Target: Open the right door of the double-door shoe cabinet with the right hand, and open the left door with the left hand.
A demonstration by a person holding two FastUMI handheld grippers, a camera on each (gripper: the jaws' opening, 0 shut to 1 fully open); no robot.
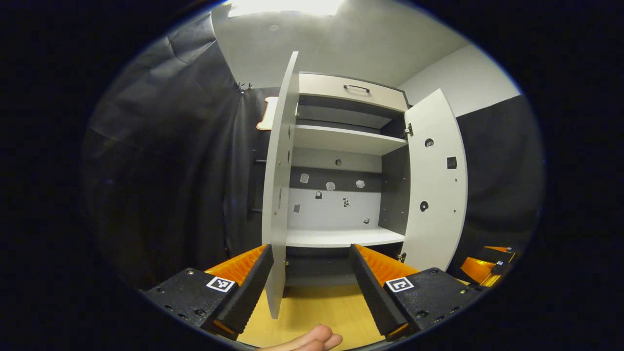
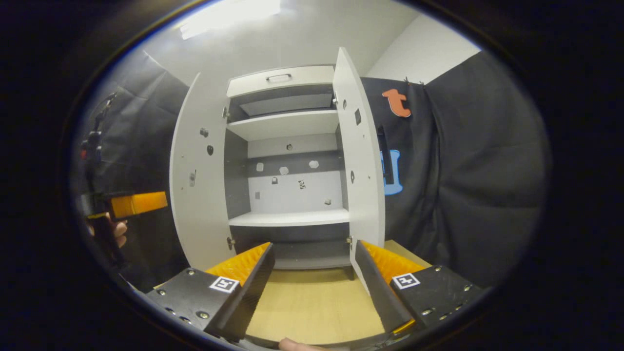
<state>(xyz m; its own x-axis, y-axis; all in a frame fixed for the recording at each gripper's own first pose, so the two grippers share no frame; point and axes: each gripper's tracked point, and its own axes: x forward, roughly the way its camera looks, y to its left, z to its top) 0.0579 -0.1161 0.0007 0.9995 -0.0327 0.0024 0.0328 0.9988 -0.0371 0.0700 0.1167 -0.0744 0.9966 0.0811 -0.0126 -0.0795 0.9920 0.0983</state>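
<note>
The shoe cabinet (image 1: 341, 141) stands with both doors swung wide. In the left gripper view the left door (image 1: 279, 195) is seen almost edge-on, its lower edge reaching down between the fingers of my left gripper (image 1: 309, 246), close to the left finger; the jaws stand wide apart and do not press on it. The right door (image 1: 434, 185) hangs open at the right. In the right gripper view the right door (image 2: 360, 161) ends just beside the right finger of my right gripper (image 2: 314, 243), which is open. The left door (image 2: 200, 180) is open too.
Inside, the shelves (image 2: 287, 218) are bare, with a drawer (image 1: 351, 92) on top. A light wooden floor (image 1: 317, 312) lies in front. Black cloth walls flank the cabinet. The other gripper (image 2: 131, 204), held by a hand, shows far left; the right gripper (image 1: 487, 265) shows low right.
</note>
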